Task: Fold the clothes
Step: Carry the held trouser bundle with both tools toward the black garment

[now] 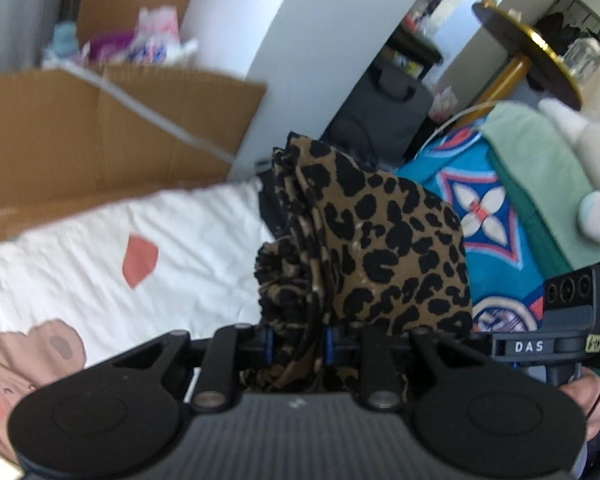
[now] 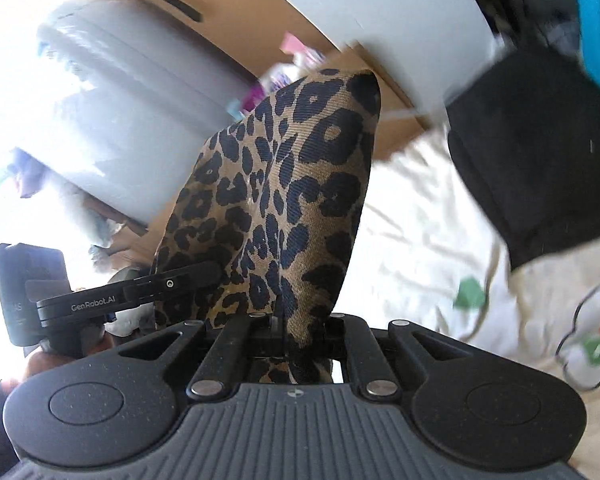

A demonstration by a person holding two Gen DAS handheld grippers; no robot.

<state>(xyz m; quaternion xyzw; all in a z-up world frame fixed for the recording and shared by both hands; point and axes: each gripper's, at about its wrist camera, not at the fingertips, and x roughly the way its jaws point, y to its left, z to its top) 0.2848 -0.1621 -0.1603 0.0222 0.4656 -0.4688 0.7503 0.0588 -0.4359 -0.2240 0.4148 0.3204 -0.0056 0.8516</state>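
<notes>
A leopard-print garment hangs bunched up above the bed, with both grippers on it. In the left wrist view my left gripper is shut on a thick gathered fold of it, and the fabric hides the fingertips. The right gripper's body shows at the right edge, a hand under it. In the right wrist view my right gripper is shut on a thin edge of the same garment, which rises in a peak ahead. The left gripper's finger reaches into the cloth from the left.
Below lies a white bedsheet with cartoon prints. A cardboard box stands behind it. A blue patterned blanket, a green cloth and a white plush toy lie to the right. A black garment rests on the sheet.
</notes>
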